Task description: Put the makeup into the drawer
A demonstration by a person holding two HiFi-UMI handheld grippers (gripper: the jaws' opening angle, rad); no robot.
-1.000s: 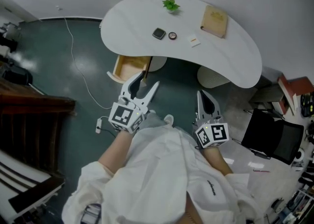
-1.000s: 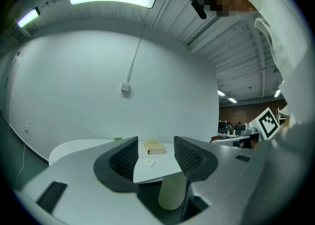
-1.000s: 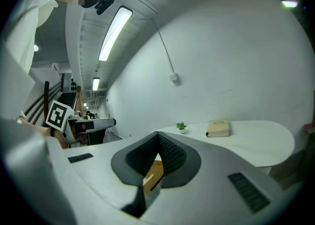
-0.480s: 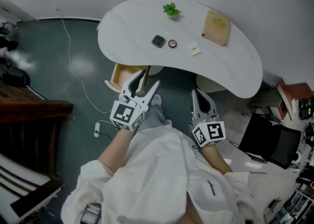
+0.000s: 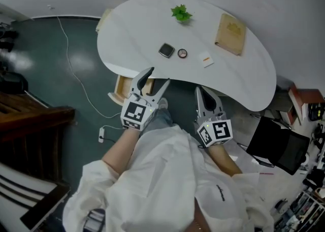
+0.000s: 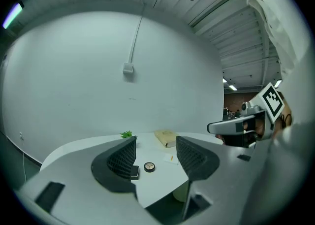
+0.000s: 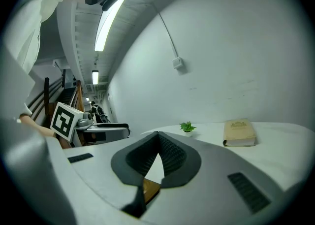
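Note:
On the white table (image 5: 137, 23) lie a dark square makeup compact (image 5: 166, 50) and a round compact (image 5: 182, 53), side by side. Under the table's near edge a wooden drawer (image 5: 122, 86) stands pulled out. My left gripper (image 5: 157, 75) hangs just short of that edge; its jaws have just been opening and hold nothing. In the left gripper view the round compact (image 6: 149, 167) shows between the open jaws, ahead on the table, and the square compact (image 6: 134, 171) peeks from behind the left one. My right gripper (image 5: 202, 92) is shut and empty beside it, its tips meeting (image 7: 158, 138).
Also on the table are a small green plant (image 5: 181, 12), a tan book (image 5: 230, 27) and a white card (image 5: 205, 59). A white cable (image 5: 76, 73) runs across the floor. Dark wooden furniture (image 5: 30, 124) stands at left, a black chair (image 5: 279, 144) at right.
Both grippers have moved forward toward the table's near edge. The left gripper's jaws have spread a little wider. The right gripper stays shut.

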